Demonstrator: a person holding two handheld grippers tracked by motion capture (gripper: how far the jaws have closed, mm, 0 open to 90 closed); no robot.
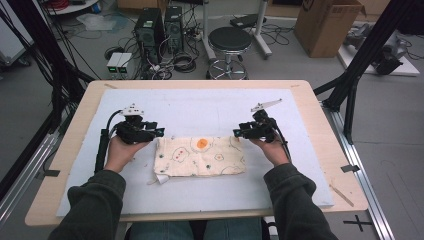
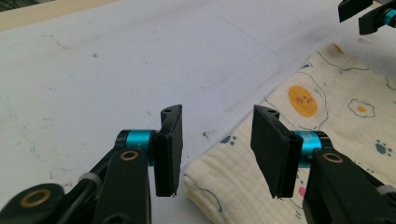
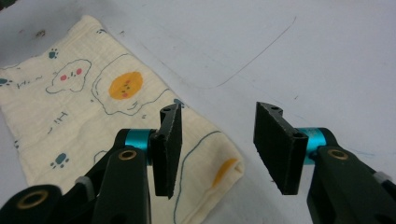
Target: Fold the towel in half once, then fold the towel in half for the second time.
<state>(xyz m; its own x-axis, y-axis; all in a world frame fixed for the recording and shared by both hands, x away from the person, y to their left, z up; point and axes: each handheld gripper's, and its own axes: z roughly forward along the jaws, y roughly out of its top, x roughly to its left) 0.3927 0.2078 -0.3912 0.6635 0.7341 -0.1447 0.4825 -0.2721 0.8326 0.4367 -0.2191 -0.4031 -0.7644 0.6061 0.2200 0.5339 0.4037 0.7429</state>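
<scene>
Both tongs, left (image 1: 159, 132) and right (image 1: 236, 133), gape empty; folded cloth (image 1: 200, 156) lies lengthwise between them.

On the tabletop (image 1: 320, 150) we see a white mat (image 1: 200, 107) with one thing lying on it: a folded cloth (image 1: 200, 156), flat and low, near the front middle. Beyond the cloth the mat runs bare to its far edge, so we could sweep either tool across there freely. The left tool (image 1: 156, 132) hangs just off the cloth's left end and the right tool (image 1: 236, 132) just off its right end, each with its jaws apart and nothing between them. Only the cloth lies between the two tools.
</scene>
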